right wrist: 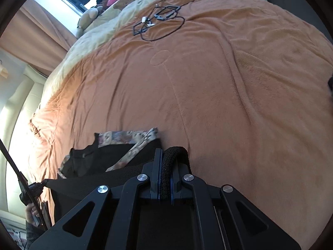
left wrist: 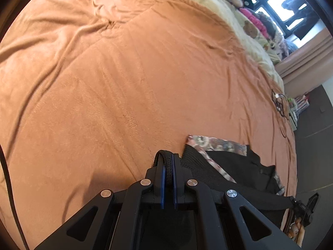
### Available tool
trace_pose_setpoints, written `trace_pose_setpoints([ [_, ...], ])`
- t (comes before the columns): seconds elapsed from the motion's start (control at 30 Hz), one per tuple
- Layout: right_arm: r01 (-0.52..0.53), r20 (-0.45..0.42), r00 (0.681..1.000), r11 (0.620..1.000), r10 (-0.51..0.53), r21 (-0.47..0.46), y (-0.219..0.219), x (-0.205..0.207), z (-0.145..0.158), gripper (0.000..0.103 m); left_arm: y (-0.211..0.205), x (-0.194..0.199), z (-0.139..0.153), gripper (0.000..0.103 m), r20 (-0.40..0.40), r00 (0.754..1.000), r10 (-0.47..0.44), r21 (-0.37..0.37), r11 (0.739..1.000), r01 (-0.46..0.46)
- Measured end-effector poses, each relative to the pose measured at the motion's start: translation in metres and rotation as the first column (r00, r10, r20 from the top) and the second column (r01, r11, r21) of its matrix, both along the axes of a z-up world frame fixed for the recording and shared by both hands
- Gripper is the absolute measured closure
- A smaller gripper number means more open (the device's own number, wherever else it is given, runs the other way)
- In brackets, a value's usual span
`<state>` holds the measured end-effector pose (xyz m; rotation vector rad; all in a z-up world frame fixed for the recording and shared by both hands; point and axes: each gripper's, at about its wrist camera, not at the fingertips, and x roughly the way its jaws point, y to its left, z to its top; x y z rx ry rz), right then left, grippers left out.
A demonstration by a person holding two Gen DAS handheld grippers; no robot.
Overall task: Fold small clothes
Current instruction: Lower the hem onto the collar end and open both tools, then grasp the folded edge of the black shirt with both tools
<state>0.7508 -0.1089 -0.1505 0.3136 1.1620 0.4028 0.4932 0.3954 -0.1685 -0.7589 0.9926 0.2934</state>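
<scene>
Left gripper (left wrist: 168, 166) and right gripper (right wrist: 168, 162) each clamp the black garment's (left wrist: 235, 162) knit edge, cloth stretched sideways between them over the bed (left wrist: 124, 83).

Black claws (left wrist: 168, 162), blue pads, silver screws

Orange bedspread (right wrist: 218, 95) ahead is open, free to pass. Obstacles: black cable tangle (right wrist: 160, 18) far side (near pillows), black garment (left wrist: 235, 166) spread at near edge.
</scene>
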Motion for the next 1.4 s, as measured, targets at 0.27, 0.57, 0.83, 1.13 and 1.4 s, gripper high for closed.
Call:
trace_pose_setpoints([
  [0.27, -0.050, -0.013, 0.999, 0.996, 0.049, -0.074, 0.017, 0.000, -0.002, 0.071, -0.003, 0.004, -0.006, 0.089, -0.053, 0.998, -0.025, 0.055, 0.998, 0.027],
  [0.57, -0.224, 0.029, 0.970, 0.933, 0.241, -0.281, 0.030, -0.033, 0.011, 0.024, -0.047, 0.003, 0.006, 0.033, -0.171, 0.957, -0.235, 0.235, 0.933, 0.271],
  [0.83, -0.311, -0.043, 0.944, 0.839, 0.327, -0.447, 0.054, -0.039, -0.006, 0.024, -0.083, 0.014, -0.025, 0.033, -0.415, 0.857, -0.304, 0.386, 0.795, 0.469],
  [1.13, -0.244, -0.025, 0.963, 0.823, 0.270, -0.513, 0.085, 0.006, -0.019, 0.024, -0.064, 0.055, -0.036, 0.032, -0.396, 0.884, -0.250, 0.419, 0.807, 0.417],
  [1.4, -0.095, 0.063, 0.988, 0.865, 0.144, -0.493, 0.087, 0.047, -0.020, 0.024, -0.035, 0.086, -0.029, 0.045, -0.314, 0.938, -0.148, 0.464, 0.838, 0.287],
])
